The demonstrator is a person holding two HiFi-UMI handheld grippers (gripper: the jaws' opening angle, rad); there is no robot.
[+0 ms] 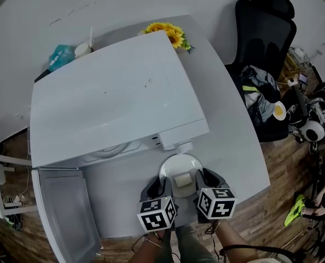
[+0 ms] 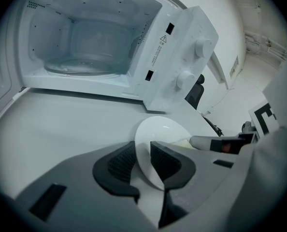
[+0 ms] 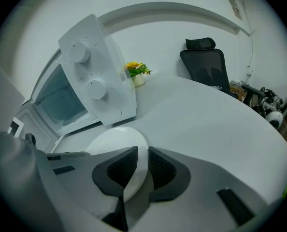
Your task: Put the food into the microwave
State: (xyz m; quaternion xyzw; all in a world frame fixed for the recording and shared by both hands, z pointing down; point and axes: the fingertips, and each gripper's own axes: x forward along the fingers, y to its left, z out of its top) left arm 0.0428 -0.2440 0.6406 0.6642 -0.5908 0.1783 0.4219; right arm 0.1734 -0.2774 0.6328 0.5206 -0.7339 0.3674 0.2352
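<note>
The left hand-held gripper (image 2: 142,154) and the right hand-held gripper (image 3: 142,164) are formed as smooth grey plastic shells. Their two broad jaws are lined with black cross-ribbed pads (image 3: 121,167). Dark rectangular slots (image 2: 48,201) are cut into the shells. Each is topped by a white cube with black square markers (image 1: 157,213).

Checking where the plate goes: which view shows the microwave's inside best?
The left gripper view: it looks straight into the open microwave cavity. The head view shows only its top and open door; the right gripper view catches a slanted slice.
</note>
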